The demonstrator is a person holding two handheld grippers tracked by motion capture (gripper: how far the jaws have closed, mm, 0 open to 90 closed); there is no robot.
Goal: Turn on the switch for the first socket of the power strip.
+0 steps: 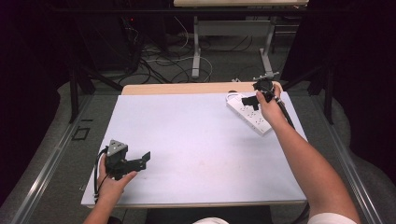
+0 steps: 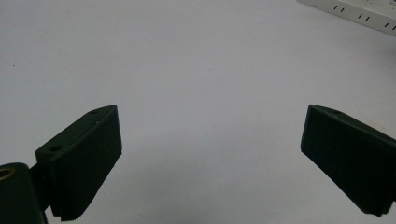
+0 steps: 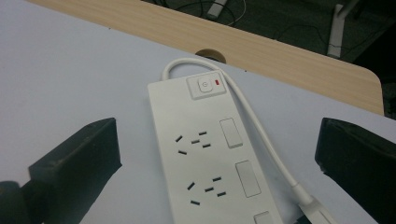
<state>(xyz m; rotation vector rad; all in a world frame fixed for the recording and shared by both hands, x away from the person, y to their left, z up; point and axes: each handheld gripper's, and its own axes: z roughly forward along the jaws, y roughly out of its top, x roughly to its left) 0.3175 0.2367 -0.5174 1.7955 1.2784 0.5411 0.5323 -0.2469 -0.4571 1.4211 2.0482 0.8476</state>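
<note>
The table (image 1: 196, 154) is covered with a pale matte sheet, and only a strip of light wood stays bare at its far edge; behind it the room is dark, with cables on the floor. I take the white power strip (image 1: 250, 113) as my landmark. It lies flat at the far right part of the sheet, near the wooden strip. It is a long smooth plastic bar with rows of socket slots (image 3: 195, 140), a square switch (image 3: 205, 87) with a small red light, and a round white cord (image 3: 261, 135) that loops from its end and runs along its side.

My right gripper (image 1: 256, 100) hovers just above the power strip, jaws fully apart, nothing between the pads. My left gripper (image 1: 135, 163) rests well apart from it, at the near left corner, also wide open and empty.

I think the risk is the cord: a jaw that comes down carelessly can catch it and drag the light strip. The smooth plastic may also slip from the pads.
</note>
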